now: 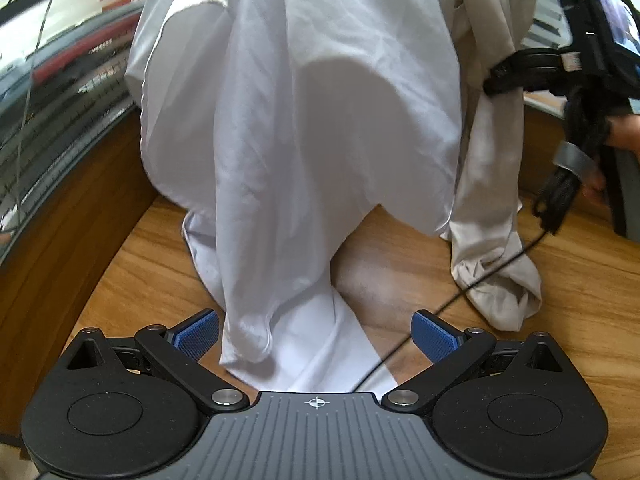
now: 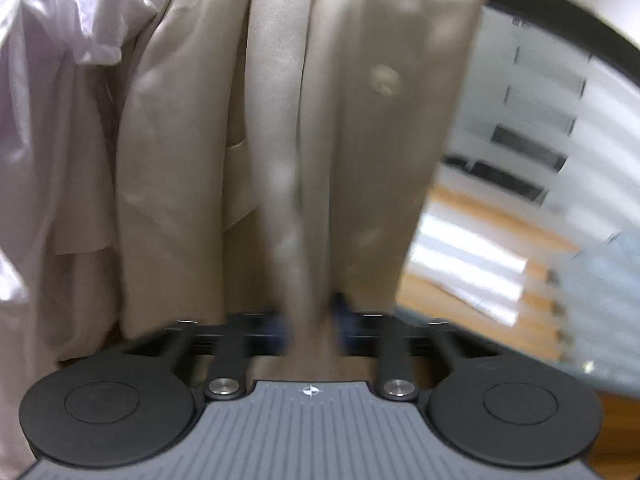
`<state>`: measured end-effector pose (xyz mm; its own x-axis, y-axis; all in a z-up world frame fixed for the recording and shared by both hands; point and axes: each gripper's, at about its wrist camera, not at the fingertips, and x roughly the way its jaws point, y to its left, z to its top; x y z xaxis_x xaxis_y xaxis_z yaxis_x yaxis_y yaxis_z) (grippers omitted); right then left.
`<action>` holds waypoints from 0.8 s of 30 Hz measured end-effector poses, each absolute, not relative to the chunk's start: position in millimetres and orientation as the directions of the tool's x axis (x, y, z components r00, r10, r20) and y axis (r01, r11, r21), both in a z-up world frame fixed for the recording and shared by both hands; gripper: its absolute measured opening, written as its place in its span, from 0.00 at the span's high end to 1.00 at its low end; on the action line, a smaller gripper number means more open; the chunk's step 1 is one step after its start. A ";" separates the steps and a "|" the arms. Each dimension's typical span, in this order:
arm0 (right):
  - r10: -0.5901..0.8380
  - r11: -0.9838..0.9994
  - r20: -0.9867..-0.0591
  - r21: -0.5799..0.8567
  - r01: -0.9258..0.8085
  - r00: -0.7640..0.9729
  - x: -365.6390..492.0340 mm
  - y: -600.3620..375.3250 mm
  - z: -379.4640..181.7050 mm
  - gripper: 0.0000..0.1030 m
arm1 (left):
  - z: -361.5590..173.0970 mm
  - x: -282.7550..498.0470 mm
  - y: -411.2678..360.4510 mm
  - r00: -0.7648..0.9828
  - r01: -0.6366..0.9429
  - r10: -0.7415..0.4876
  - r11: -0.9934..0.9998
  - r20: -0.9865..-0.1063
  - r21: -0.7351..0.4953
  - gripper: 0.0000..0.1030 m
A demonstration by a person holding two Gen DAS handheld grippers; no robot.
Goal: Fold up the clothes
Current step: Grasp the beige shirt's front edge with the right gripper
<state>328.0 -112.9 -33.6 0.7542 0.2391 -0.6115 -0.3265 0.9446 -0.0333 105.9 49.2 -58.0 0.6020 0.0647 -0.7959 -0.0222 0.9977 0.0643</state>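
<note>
A white garment (image 1: pixel 288 128) hangs down in the left wrist view, its lower end lying on the wooden table (image 1: pixel 152 280). My left gripper (image 1: pixel 316 336) is open, its blue pads (image 1: pixel 198 338) on either side of that lower end and not pressing it. To the right hangs a beige garment (image 1: pixel 492 200), pinched high up by the black right gripper (image 1: pixel 508 74), which a hand (image 1: pixel 624 132) holds. The right wrist view is blurred: the right gripper (image 2: pixel 314 320) is shut on a fold of the beige garment (image 2: pixel 340 120), with the white garment (image 2: pixel 52 100) to its left.
A thin black cable (image 1: pixel 440 308) runs across the table under the beige cloth. A bundle of black cords with grey tape (image 1: pixel 568 168) hangs by the hand. The table's dark edge (image 1: pixel 60 240) and a glass wall lie left; blinds (image 2: pixel 560 160) show at right.
</note>
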 end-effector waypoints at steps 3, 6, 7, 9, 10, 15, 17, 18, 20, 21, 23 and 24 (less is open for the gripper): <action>0.306 0.924 -0.618 0.011 -0.381 0.724 314.8 -124.8 -25.6 0.97 | -53.6 105.0 46.5 0.627 0.007 0.053 0.997 -0.777 0.074 0.09; 0.355 0.897 -0.622 0.016 -0.442 0.698 291.3 -136.0 -15.8 0.97 | -49.1 101.9 44.0 0.644 0.022 0.040 0.997 -0.764 0.071 0.14; 0.366 0.891 -0.624 0.023 -0.453 0.690 282.5 -141.0 -12.8 0.97 | -47.9 100.5 43.4 0.649 0.028 0.032 0.997 -0.760 0.066 0.16; 0.379 0.888 -0.636 0.044 -0.459 0.672 264.9 -153.0 -9.2 0.97 | -46.1 97.7 42.1 0.657 0.038 0.019 0.998 -0.754 0.058 0.19; 0.380 0.889 -0.646 0.056 -0.455 0.662 256.7 -159.2 -9.2 0.97 | -45.2 96.3 41.3 0.660 0.043 0.014 0.997 -0.751 0.056 0.20; 0.367 0.901 -0.695 0.101 -0.421 0.618 213.3 -184.8 -14.6 0.97 | -42.0 86.8 37.3 0.675 0.068 0.004 0.995 -0.738 0.067 0.21; 0.358 0.908 -0.716 0.118 -0.402 0.599 195.6 -194.0 -18.3 0.97 | -41.7 82.2 36.3 0.675 0.077 -0.001 0.995 -0.738 0.069 0.21; 0.351 0.912 -0.724 0.120 -0.392 0.594 181.8 -196.3 -21.1 0.97 | -41.7 79.9 35.6 0.674 0.082 -0.003 0.994 -0.739 0.070 0.21; 0.336 0.919 -0.737 0.121 -0.375 0.586 146.4 -196.2 -27.4 0.98 | -41.6 75.2 34.2 0.673 0.092 -0.007 0.993 -0.740 0.074 0.21; 0.327 0.923 -0.746 0.119 -0.367 0.580 138.9 -201.0 -29.5 0.98 | -41.8 72.8 33.2 0.672 0.100 -0.009 0.992 -0.740 0.079 0.21; 0.307 0.930 -0.763 0.113 -0.350 0.569 117.1 -214.9 -34.7 0.98 | -42.3 68.3 30.9 0.673 0.115 -0.010 0.989 -0.740 0.091 0.22; 0.297 0.933 -0.771 0.109 -0.342 0.563 104.8 -222.8 -37.5 0.98 | -42.6 66.2 29.9 0.673 0.121 -0.011 0.988 -0.740 0.095 0.22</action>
<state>104.8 -222.8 -37.5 0.5629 0.2968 -0.7714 -0.3420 0.9333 0.1095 66.2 29.9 -42.6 0.6729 -0.0112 -0.7397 0.1209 0.9881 0.0950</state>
